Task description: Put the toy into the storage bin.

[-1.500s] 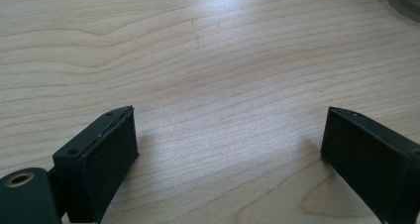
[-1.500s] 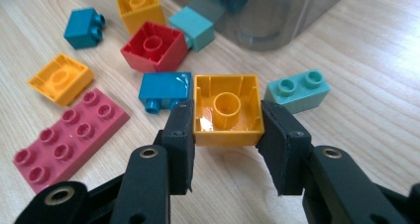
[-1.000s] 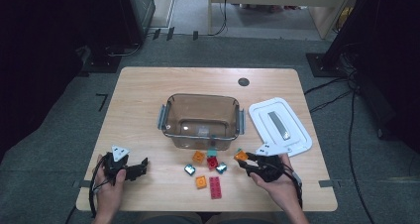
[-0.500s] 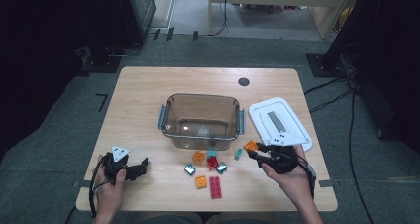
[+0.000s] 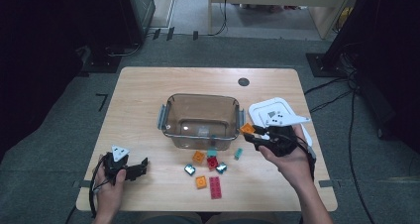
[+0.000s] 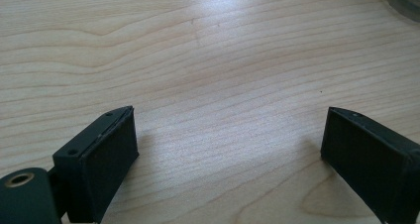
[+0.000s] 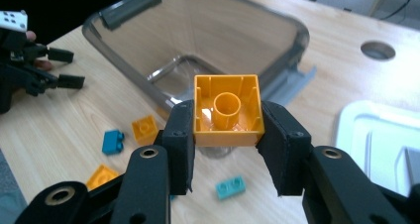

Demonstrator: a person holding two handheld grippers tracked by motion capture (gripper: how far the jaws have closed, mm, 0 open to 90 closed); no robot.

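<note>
From the high view, the right gripper (image 5: 253, 134) grips an orange brick (image 5: 247, 129) lifted just beside the clear bin (image 5: 200, 120), while the left gripper (image 5: 140, 167) rests on the table (image 5: 143, 95). The left gripper view shows its jaws spread wide over bare wood. In the right gripper view, the brick sits clamped between both pads, hollow underside facing the camera, before the bin's near wall.

The bench (image 5: 148, 100) is evenly and softly lit from above, the room's edges dark; glare whitens the wood in the left gripper view, and shadows stay faint.
</note>
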